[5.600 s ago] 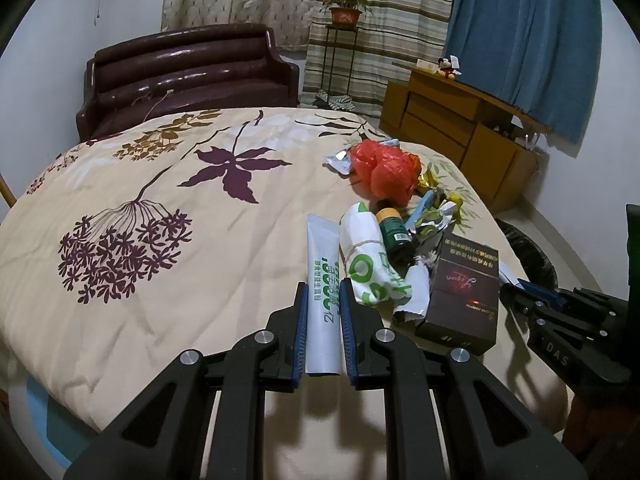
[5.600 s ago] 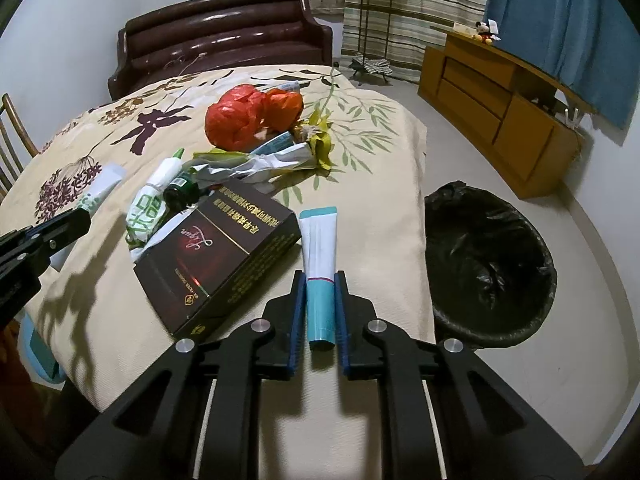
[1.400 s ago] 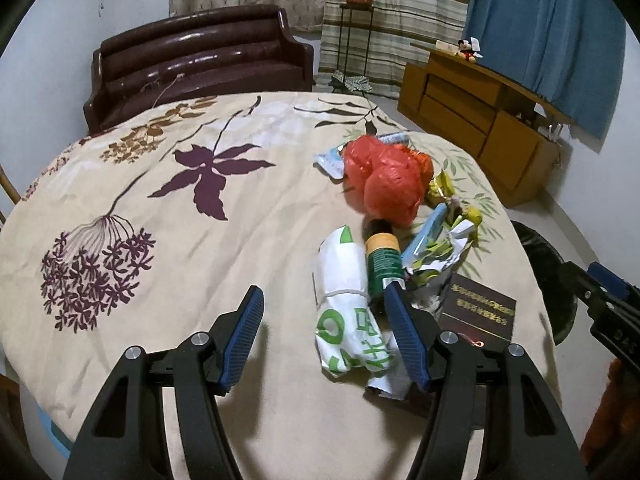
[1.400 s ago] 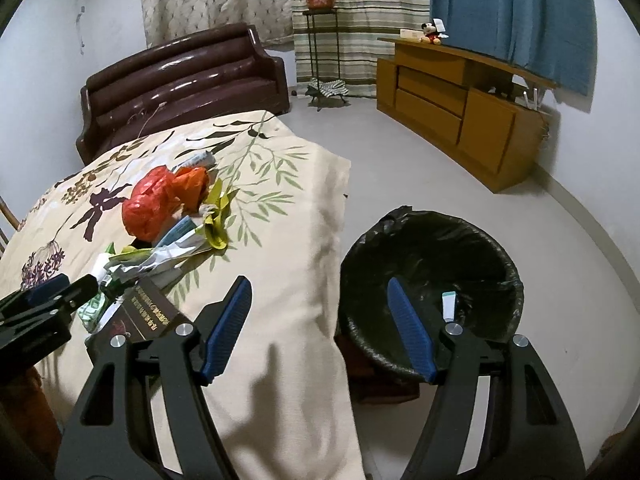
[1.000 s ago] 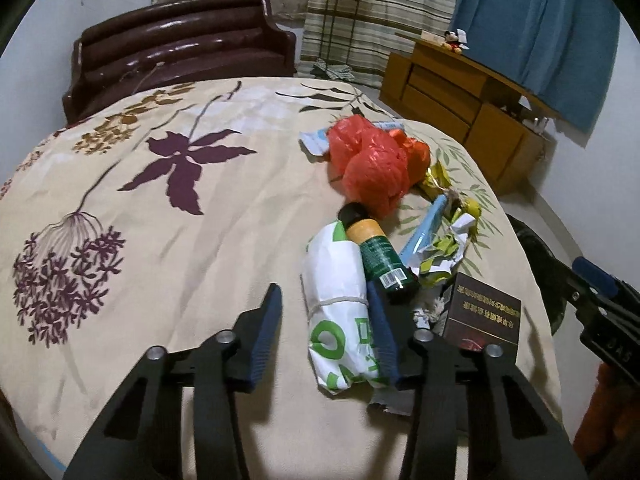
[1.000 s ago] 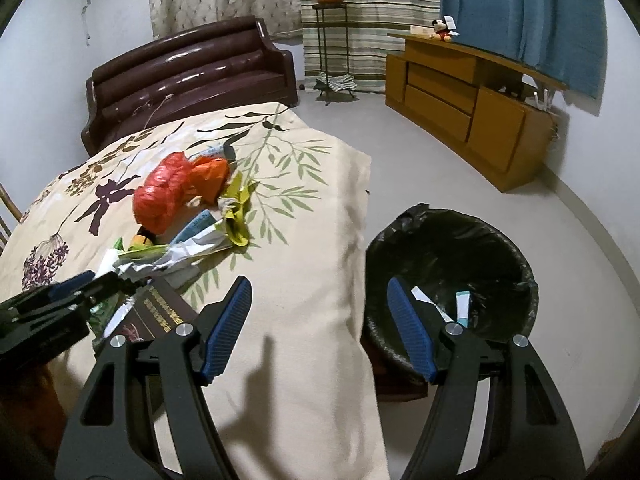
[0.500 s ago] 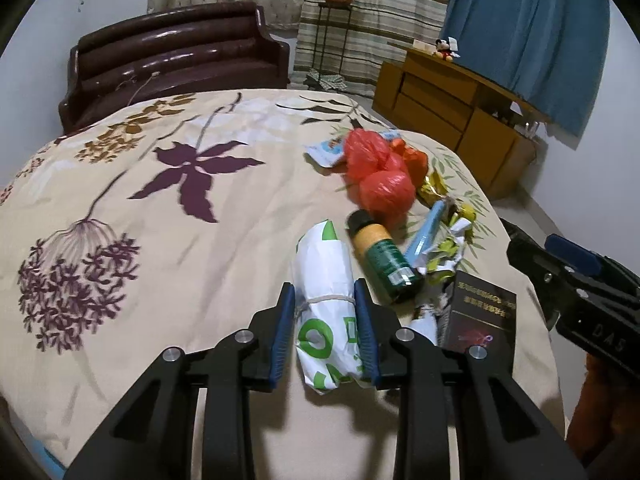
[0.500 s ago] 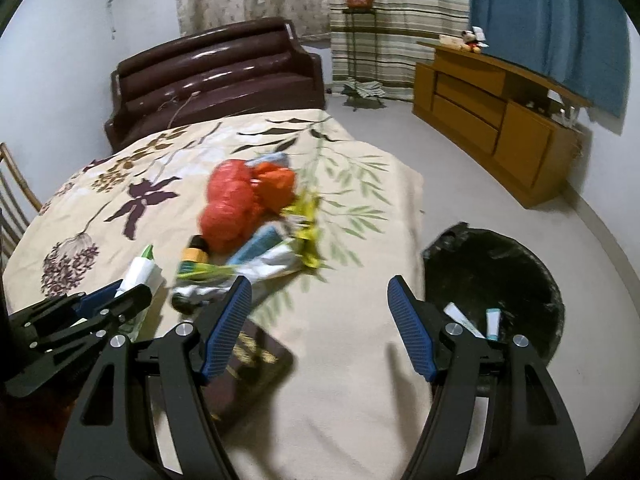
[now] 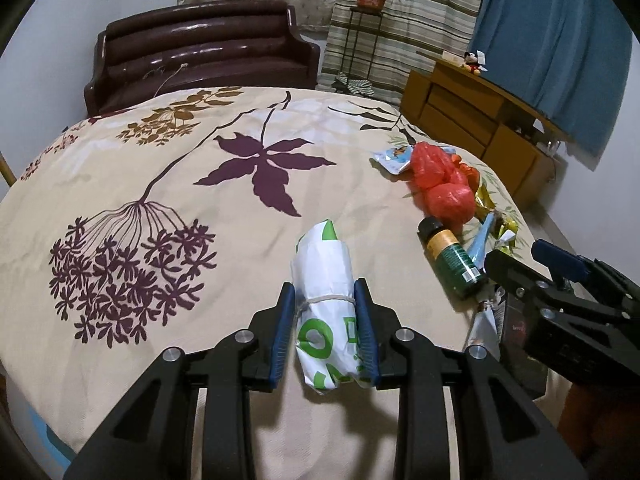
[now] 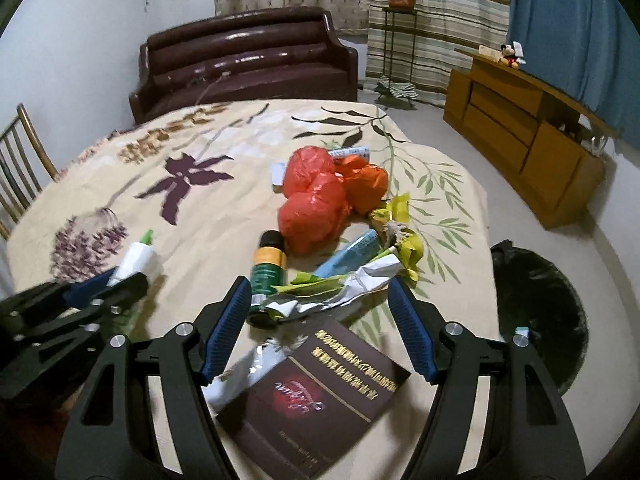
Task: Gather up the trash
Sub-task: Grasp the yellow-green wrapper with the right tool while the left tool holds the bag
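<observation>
My left gripper [image 9: 325, 294] is shut on a rolled white-and-green paper bundle [image 9: 323, 276] lying on the floral bedspread [image 9: 160, 168]. It shows at the left of the right wrist view [image 10: 138, 258]. My right gripper [image 10: 320, 300] is open above a pile of trash: a dark maroon box [image 10: 316, 396], a green bottle with a yellow band [image 10: 268, 270], crumpled wrappers [image 10: 348, 280], a blue tube [image 10: 348, 256] and red-orange plastic bags [image 10: 320, 196]. A black-lined trash bin [image 10: 540, 312] stands on the floor to the right of the bed.
A dark brown sofa [image 10: 244, 60] stands beyond the bed. A wooden cabinet [image 10: 528, 128] lines the right wall under a blue curtain. A plant stand [image 10: 400, 40] is by the striped curtain. A chair [image 10: 20, 152] stands left of the bed.
Both grippers dropped the tubes in the bin and came back over the bed. My left gripper closed on the white-and-green bundle. My right gripper swung from the bin to the trash pile, still open.
</observation>
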### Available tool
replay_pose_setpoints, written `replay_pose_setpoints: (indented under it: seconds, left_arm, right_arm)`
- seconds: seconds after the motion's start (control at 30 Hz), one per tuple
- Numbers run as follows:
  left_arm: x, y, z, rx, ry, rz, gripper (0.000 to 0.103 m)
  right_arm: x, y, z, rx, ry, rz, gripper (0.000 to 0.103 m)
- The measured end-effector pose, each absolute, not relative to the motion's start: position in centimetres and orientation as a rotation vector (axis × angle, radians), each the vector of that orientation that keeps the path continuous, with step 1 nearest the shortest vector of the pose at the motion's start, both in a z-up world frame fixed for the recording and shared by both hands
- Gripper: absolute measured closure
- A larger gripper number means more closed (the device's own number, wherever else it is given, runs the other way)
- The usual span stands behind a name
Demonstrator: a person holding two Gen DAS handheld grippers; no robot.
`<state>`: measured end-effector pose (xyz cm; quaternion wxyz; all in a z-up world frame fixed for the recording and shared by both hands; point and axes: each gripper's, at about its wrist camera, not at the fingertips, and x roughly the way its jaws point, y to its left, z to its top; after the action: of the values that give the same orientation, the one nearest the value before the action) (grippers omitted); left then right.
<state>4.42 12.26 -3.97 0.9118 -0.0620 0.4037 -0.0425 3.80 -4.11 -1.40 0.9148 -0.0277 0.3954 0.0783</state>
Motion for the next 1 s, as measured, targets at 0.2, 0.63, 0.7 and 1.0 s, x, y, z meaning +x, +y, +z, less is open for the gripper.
replay_pose_setpoints:
  seconds: [0.2, 0.63, 0.7, 1.0]
  left_arm:
    - [4.3, 12.5, -4.2, -0.143, 0.835, -0.099, 0.072]
    - [4.7, 12.4, -4.5, -0.149, 0.845, -0.104, 0.072]
    - [4.7, 12.4, -4.5, -0.148, 0.844, -0.104, 0.072]
    - [4.7, 12.4, -4.5, -0.149, 0.844, -0.104, 0.072]
  right_arm:
    - [3.9, -5.8, -1.8, -0.068, 0.835, 0.102, 0.034]
    - [3.8, -10.1, -2.3, -0.028, 0.859, 0.013, 0.034]
    - [3.9, -10.3, -2.2, -0.014, 0.856, 0.014, 0.034]
    - [5.5, -10.2, -2.2, 0.022, 0.846, 0.001, 0.038]
